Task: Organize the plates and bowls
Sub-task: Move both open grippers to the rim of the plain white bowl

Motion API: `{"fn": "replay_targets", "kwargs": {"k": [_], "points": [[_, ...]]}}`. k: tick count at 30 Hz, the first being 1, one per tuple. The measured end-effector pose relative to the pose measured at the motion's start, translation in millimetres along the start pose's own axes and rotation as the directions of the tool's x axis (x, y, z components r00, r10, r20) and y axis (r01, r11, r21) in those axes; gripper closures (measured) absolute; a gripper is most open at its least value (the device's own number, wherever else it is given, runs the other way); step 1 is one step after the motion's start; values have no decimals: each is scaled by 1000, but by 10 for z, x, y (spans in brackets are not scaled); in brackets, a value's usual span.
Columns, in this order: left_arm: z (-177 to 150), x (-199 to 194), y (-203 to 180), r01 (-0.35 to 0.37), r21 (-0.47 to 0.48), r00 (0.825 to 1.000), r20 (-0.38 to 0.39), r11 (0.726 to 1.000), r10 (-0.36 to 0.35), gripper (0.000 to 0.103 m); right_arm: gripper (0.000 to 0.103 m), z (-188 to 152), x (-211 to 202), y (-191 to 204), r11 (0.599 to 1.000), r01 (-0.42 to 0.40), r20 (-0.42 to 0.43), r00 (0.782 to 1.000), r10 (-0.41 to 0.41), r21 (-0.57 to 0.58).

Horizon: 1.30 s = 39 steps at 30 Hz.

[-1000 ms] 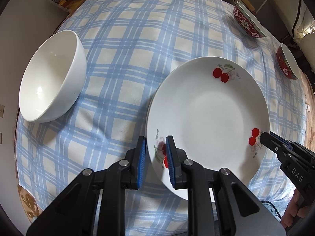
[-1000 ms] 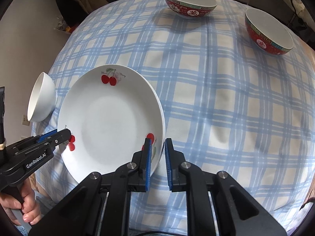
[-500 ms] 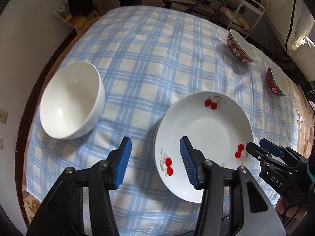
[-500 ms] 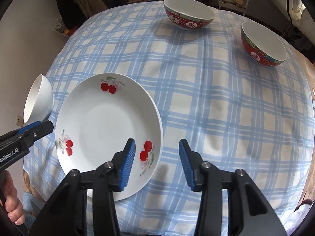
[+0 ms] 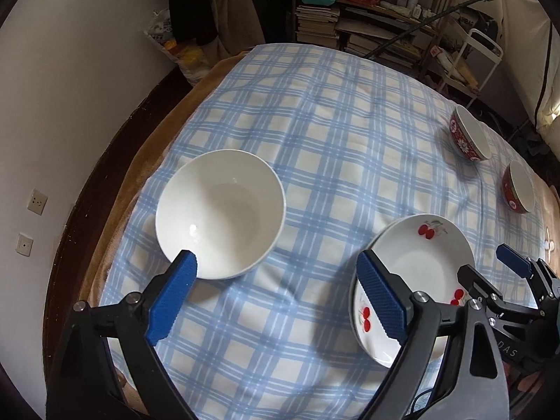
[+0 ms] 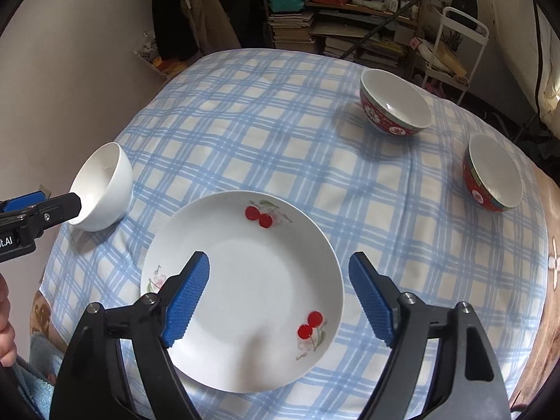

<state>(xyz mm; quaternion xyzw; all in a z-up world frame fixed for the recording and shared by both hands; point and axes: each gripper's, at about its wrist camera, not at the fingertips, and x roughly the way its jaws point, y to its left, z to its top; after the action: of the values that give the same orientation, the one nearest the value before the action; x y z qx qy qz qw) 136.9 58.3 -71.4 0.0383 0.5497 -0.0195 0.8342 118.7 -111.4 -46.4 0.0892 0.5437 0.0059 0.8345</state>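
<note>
Blue-checked tablecloth (image 6: pixel 280 122): covers the table; all crockery rests on it.
Cherry plate (image 6: pixel 245 290): white, cherry motifs on the rim; flat on the cloth at the near edge; taken as landmark. A second rim shows under its left edge in the left wrist view, so it appears to sit on another plate.
White bowl (image 5: pixel 220 210): upright, left of the cherry plate, apart from it.
Red bowl, far (image 6: pixel 395 108): upright, beyond the plate, to its right, well apart.
Red bowl, near (image 6: pixel 493 175): upright, right of the plate, well apart.
Left gripper (image 5: pixel 276 294): jaws have just been opening, now spread wide, nothing between the pads; raised above the cloth between white bowl and plate.
Right gripper (image 6: pixel 280 297): jaws have just been opening, now spread wide, grasping nothing; raised above the plate's near right rim, no contact.
Shelves (image 6: pixel 350 17): books, behind the table.
</note>
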Motion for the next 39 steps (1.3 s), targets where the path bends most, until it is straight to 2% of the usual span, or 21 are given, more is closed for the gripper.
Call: {"fn": "replay_targets", "kwargs": {"k": [7, 12, 18, 20, 28, 32, 39], "points": [[73, 89, 345, -44, -55, 999, -11, 998, 43, 12, 12, 200, 120, 279, 998, -39, 8, 999, 40, -41], [145, 198, 638, -47, -108, 998, -45, 993, 42, 12, 12, 349, 199, 473, 996, -57, 7, 998, 58, -71], [221, 338, 875, -71, -83, 997, -49, 994, 67, 12, 12, 553, 311, 767, 991, -88, -2, 996, 88, -103], [216, 412, 961, -75, -104, 996, -59, 992, 70, 12, 12, 606, 349, 871, 988, -93, -2, 996, 94, -120], [147, 711, 1251, -67, -183, 992, -115, 981, 47, 12, 12, 717, 503, 1238, 980, -105, -6, 994, 105, -171], [113, 870, 1333, -37, -219, 988, -151, 975, 4, 12, 12, 713, 568, 1328, 979, -116, -16, 993, 115, -168], [110, 995, 1366, -18, -246, 986, -168, 969, -24, 12, 12, 695, 687, 1441, 978, -126, -36, 992, 122, -168]]}}
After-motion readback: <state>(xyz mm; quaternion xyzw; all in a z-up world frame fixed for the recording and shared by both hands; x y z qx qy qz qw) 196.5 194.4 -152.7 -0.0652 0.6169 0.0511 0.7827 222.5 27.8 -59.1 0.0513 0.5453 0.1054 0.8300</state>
